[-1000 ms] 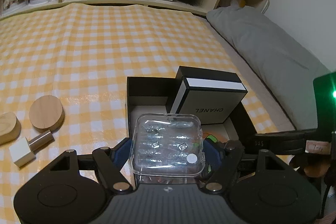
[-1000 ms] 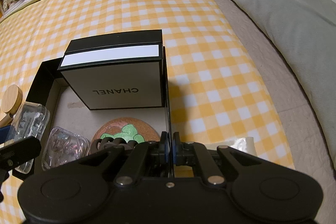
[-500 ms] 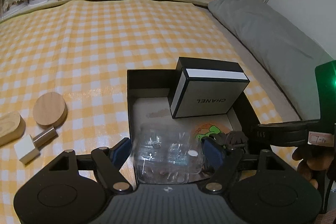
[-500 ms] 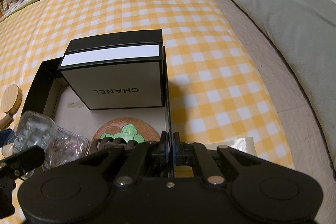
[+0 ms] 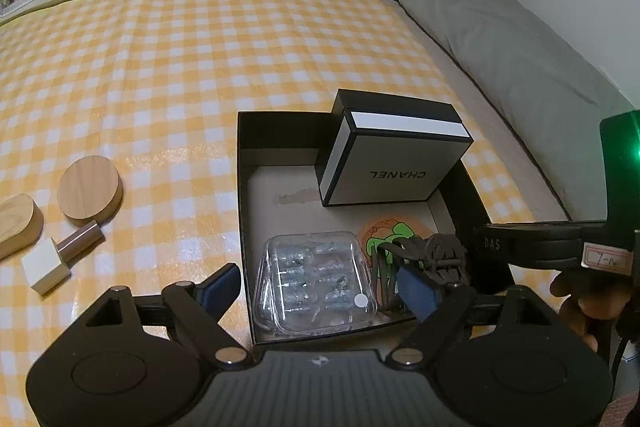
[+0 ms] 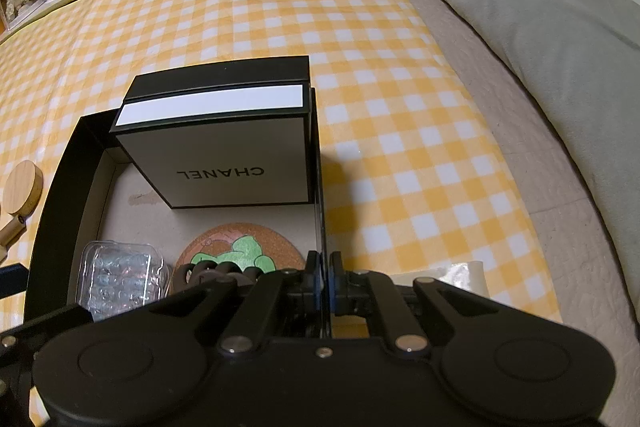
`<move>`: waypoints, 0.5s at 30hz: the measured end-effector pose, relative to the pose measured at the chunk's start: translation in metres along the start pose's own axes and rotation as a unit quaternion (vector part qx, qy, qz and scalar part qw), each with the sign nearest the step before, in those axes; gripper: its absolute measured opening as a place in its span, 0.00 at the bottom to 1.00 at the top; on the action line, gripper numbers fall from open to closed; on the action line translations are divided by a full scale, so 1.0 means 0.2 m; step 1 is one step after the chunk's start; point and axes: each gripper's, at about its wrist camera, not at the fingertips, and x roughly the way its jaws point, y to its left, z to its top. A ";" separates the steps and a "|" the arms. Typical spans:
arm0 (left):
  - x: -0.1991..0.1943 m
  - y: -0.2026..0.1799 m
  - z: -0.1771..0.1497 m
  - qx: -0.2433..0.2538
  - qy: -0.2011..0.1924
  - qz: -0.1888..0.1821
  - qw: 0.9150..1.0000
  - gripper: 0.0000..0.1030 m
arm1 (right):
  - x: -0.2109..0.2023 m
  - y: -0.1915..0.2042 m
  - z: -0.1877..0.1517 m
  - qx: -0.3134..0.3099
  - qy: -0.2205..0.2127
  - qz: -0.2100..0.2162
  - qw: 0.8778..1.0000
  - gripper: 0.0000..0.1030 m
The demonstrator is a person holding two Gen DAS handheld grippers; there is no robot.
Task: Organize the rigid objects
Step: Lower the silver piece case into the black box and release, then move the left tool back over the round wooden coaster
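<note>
Only the left wrist view shows the wooden lid [image 5: 90, 191], the wooden block [image 5: 16, 225] and the small bottle [image 5: 60, 259] lying on the checked cloth [image 5: 200, 67] left of the black tray [image 5: 244, 227]. The right wrist view alone shows the right tongs [image 6: 324, 267] pressed together, pinching the tray's right wall. The left tongs [image 5: 320, 291] stand spread, having just been opening; the clear plastic case [image 5: 314, 279] lies between them, untouched, on the tray floor beside the frog coaster [image 5: 394, 233], the dark hair clip [image 5: 436, 255] and the Chanel box [image 5: 392, 155].
</note>
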 end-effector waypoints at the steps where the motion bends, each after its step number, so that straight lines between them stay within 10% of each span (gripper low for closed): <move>1: 0.00 0.00 0.00 0.000 0.000 0.000 1.000 0.85 | 0.00 0.00 0.00 0.000 0.000 0.000 1.000 0.04; 15: -0.21 0.04 0.14 0.005 -0.081 0.009 0.997 1.00 | 0.00 0.00 0.00 -0.001 0.000 0.000 1.000 0.04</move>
